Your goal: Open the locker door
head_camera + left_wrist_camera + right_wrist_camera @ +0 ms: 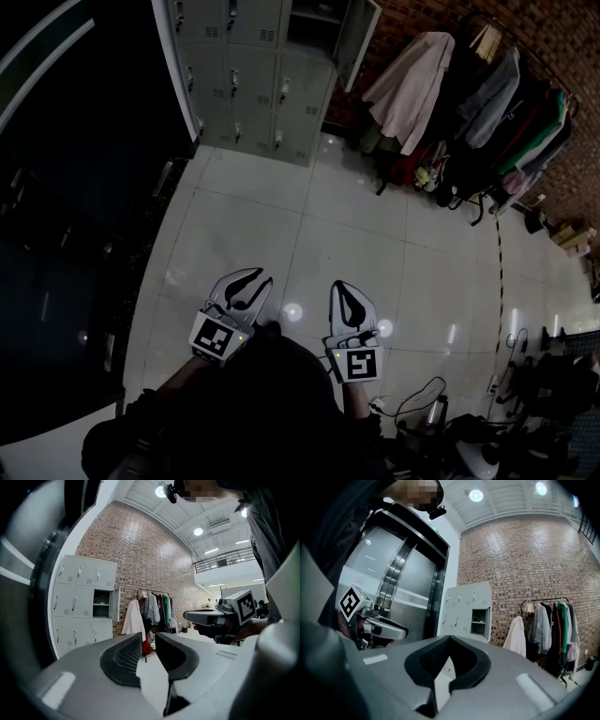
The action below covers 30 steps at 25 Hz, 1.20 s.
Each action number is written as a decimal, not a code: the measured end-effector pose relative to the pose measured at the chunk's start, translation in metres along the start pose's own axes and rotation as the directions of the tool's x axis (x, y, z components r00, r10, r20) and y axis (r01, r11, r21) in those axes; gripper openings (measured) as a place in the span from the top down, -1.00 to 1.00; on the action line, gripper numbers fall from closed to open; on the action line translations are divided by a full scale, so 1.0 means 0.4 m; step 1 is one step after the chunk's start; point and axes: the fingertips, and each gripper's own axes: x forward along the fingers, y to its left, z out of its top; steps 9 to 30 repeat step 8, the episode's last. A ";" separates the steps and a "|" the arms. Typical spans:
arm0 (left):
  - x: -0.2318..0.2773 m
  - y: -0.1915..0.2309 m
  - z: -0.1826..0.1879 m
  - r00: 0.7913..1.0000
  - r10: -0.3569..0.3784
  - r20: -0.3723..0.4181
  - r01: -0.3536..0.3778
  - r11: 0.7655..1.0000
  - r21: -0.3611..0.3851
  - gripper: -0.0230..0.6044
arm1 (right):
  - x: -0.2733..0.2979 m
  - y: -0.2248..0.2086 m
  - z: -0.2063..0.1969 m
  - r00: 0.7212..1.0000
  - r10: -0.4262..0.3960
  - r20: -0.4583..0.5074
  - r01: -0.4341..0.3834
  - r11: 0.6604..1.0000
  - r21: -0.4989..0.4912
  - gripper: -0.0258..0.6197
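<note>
A grey bank of lockers (pixel 253 75) stands against the far wall, several floor tiles away from both grippers. One upper door (pixel 359 37) hangs open and the other doors are closed. The same lockers (pixel 77 602) show in the left gripper view with the open door (pixel 114 604), and the lockers (pixel 464 609) show again in the right gripper view. My left gripper (pixel 248 281) is held low over the floor, open with a narrow gap and nothing in it. My right gripper (pixel 342 289) is beside it, shut and empty.
A clothes rack (pixel 497 103) with coats, including a white coat (pixel 412 84), stands right of the lockers by the brick wall. A dark metal wall (pixel 75 187) runs along the left. Cables and gear (pixel 431 408) lie at the lower right. Pale tiled floor (pixel 337 225) lies ahead.
</note>
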 end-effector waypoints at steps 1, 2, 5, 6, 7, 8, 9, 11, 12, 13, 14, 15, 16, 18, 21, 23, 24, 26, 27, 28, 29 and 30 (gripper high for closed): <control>-0.005 -0.004 -0.001 1.000 -0.001 -0.002 0.001 1.000 0.002 0.64 | -0.002 0.004 0.001 1.000 0.002 0.002 -0.002 1.000 0.001 0.92; -0.009 -0.006 -0.001 1.000 -0.001 -0.002 0.001 1.000 0.001 0.64 | -0.004 0.007 0.001 1.000 0.004 0.003 -0.004 1.000 0.002 0.92; -0.020 -0.005 -0.016 1.000 0.010 -0.016 -0.010 1.000 0.002 0.64 | -0.007 0.014 0.004 1.000 0.005 0.006 -0.005 1.000 0.005 0.92; -0.023 -0.004 -0.018 1.000 0.013 -0.019 -0.013 1.000 0.004 0.64 | -0.007 0.017 0.006 1.000 0.005 0.007 -0.005 1.000 0.007 0.92; -0.026 -0.004 -0.017 1.000 0.014 -0.019 -0.014 1.000 0.005 0.64 | -0.007 0.019 0.008 1.000 0.005 0.006 -0.005 1.000 0.009 0.92; -0.028 -0.004 -0.013 1.000 0.013 -0.017 -0.013 1.000 0.007 0.64 | -0.007 0.021 0.010 1.000 0.005 0.006 -0.005 1.000 0.010 0.92; -0.028 -0.004 -0.013 1.000 0.013 -0.017 -0.013 1.000 0.007 0.64 | -0.007 0.021 0.010 1.000 0.005 0.006 -0.005 1.000 0.010 0.92; -0.028 -0.004 -0.013 1.000 0.013 -0.017 -0.013 1.000 0.007 0.64 | -0.007 0.021 0.010 1.000 0.005 0.006 -0.005 1.000 0.010 0.92; -0.028 -0.004 -0.013 1.000 0.013 -0.017 -0.013 1.000 0.007 0.64 | -0.007 0.021 0.010 1.000 0.005 0.006 -0.005 1.000 0.010 0.92; -0.028 -0.004 -0.013 1.000 0.013 -0.017 -0.013 1.000 0.007 0.64 | -0.007 0.021 0.010 1.000 0.005 0.006 -0.005 1.000 0.010 0.92; -0.028 -0.004 -0.013 1.000 0.013 -0.017 -0.013 1.000 0.007 0.64 | -0.007 0.021 0.010 1.000 0.005 0.006 -0.005 1.000 0.010 0.92; -0.028 -0.004 -0.013 1.000 0.013 -0.017 -0.013 1.000 0.007 0.64 | -0.007 0.021 0.010 1.000 0.005 0.006 -0.005 1.000 0.010 0.92; -0.028 -0.004 -0.013 1.000 0.013 -0.017 -0.013 1.000 0.007 0.64 | -0.007 0.021 0.010 1.000 0.005 0.006 -0.005 1.000 0.010 0.92; -0.028 -0.004 -0.013 1.000 0.013 -0.017 -0.013 1.000 0.007 0.64 | -0.007 0.021 0.010 1.000 0.005 0.006 -0.005 1.000 0.010 0.92; -0.028 -0.004 -0.013 1.000 0.013 -0.017 -0.013 1.000 0.007 0.64 | -0.007 0.021 0.010 1.000 0.005 0.006 -0.005 1.000 0.010 0.92; -0.028 -0.004 -0.013 1.000 0.013 -0.017 -0.013 1.000 0.007 0.64 | -0.007 0.021 0.010 1.000 0.005 0.006 -0.005 1.000 0.010 0.92; -0.028 -0.004 -0.013 1.000 0.013 -0.017 -0.013 1.000 0.007 0.64 | -0.007 0.021 0.010 1.000 0.005 0.006 -0.005 1.000 0.010 0.92; -0.028 -0.004 -0.013 1.000 0.013 -0.017 -0.013 1.000 0.007 0.64 | -0.007 0.021 0.010 1.000 0.005 0.006 -0.005 1.000 0.010 0.92; -0.028 -0.004 -0.013 1.000 0.013 -0.017 -0.013 1.000 0.007 0.64 | -0.007 0.021 0.010 1.000 0.005 0.006 -0.005 1.000 0.010 0.92; -0.028 -0.004 -0.013 1.000 0.013 -0.017 -0.013 1.000 0.007 0.64 | -0.007 0.021 0.010 1.000 0.005 0.006 -0.005 1.000 0.010 0.92; -0.028 -0.004 -0.013 1.000 0.013 -0.017 -0.013 1.000 0.007 0.64 | -0.007 0.021 0.010 1.000 0.005 0.006 -0.005 1.000 0.010 0.92; -0.028 -0.004 -0.013 1.000 0.013 -0.017 -0.013 1.000 0.007 0.64 | -0.007 0.021 0.010 1.000 0.005 0.006 -0.005 1.000 0.010 0.92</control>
